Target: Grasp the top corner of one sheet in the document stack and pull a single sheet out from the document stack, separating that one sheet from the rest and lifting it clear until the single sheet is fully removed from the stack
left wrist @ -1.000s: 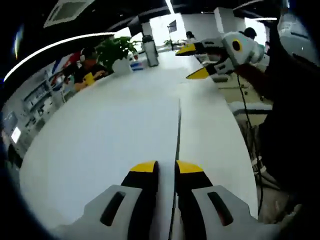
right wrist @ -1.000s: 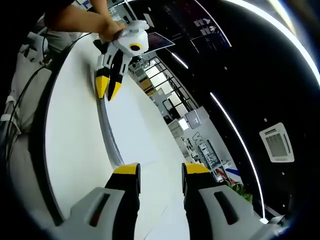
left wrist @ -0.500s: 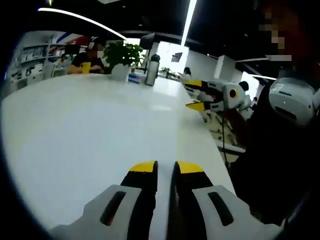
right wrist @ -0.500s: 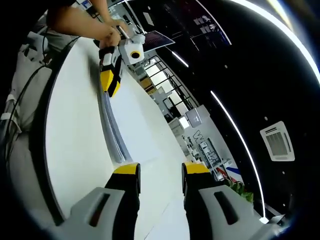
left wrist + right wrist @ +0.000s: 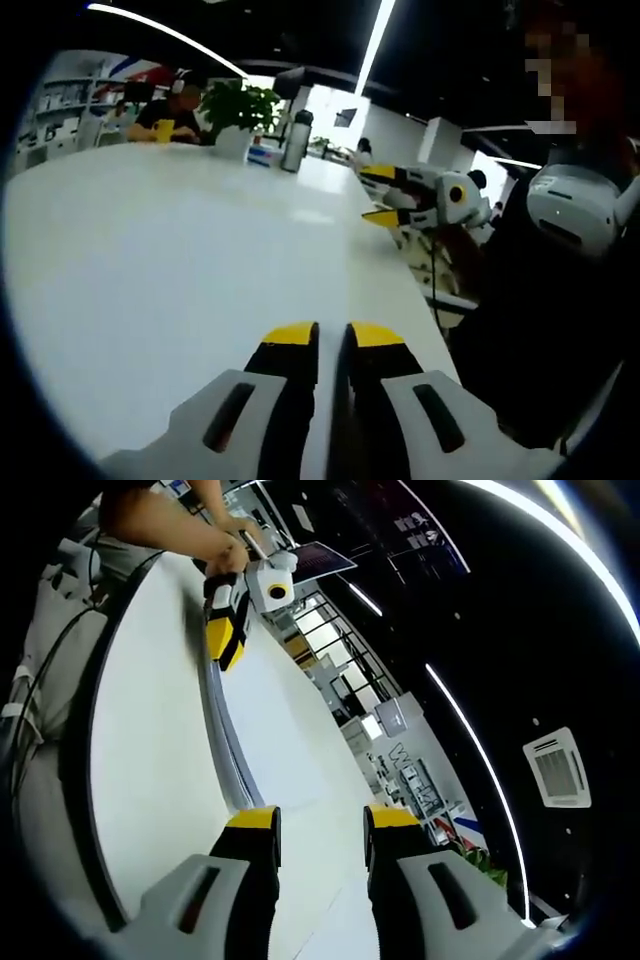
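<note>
In the right gripper view my left gripper (image 5: 226,652) is shut on the edge of a white sheet (image 5: 222,742) at the far end of the document stack (image 5: 275,730). The pinched edge bows up as a grey curved band that runs back toward my right gripper (image 5: 320,822). That gripper is open and holds nothing. In the left gripper view my left gripper (image 5: 333,338) has its yellow tips pressed almost together, and the thin sheet between them is hard to make out. The right gripper (image 5: 374,195) hovers open above the table's right side.
The white table (image 5: 150,220) stretches far ahead. A potted plant (image 5: 238,108), a bottle (image 5: 296,140) and a seated person (image 5: 165,112) are at its far end. The person holding the grippers (image 5: 560,280) stands along the right edge, with cables hanging there.
The left gripper's jaws have shut on the sheet's edge and lifted it, and the edge now bows up more. The left gripper view has tilted toward the room. The right gripper has hardly moved.
</note>
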`<control>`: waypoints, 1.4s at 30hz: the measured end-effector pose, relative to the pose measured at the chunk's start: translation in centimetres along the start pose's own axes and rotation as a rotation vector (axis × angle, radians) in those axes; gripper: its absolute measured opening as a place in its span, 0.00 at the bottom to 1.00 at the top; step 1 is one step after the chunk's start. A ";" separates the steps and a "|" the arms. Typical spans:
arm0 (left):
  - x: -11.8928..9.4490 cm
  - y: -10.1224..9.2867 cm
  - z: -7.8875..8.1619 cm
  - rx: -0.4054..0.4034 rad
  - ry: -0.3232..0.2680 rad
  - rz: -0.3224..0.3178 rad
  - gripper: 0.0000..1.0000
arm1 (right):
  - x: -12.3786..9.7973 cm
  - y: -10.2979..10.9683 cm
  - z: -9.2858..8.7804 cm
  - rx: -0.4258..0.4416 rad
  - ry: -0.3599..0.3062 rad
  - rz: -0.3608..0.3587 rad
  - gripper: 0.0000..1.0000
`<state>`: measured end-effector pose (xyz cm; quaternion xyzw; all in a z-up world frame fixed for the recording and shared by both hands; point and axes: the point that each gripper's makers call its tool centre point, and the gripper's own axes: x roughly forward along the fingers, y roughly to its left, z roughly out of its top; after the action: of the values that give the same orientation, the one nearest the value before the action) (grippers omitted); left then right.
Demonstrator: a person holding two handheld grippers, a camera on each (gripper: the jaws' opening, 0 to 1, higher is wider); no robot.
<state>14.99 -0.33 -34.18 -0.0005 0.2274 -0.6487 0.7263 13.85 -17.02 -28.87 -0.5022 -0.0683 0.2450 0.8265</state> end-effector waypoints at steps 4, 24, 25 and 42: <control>-0.2 0.1 0.0 -0.018 -0.004 -0.011 0.12 | 0.3 0.4 0.6 -0.013 -0.013 0.009 0.33; -0.4 0.1 -0.1 -0.036 -0.008 -0.016 0.11 | 3.7 3.0 2.9 -0.111 -0.036 0.060 0.33; -0.4 0.1 -0.1 -0.035 -0.009 -0.015 0.11 | 3.9 3.0 2.9 -0.110 -0.036 0.062 0.33; -0.1 -0.2 -0.2 0.015 -0.002 -0.008 0.11 | 7.4 5.1 3.2 -0.271 -0.014 0.053 0.19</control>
<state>14.75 -0.19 -34.26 0.0033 0.2216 -0.6532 0.7240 17.41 -9.00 -32.71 -0.6092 -0.0932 0.2587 0.7438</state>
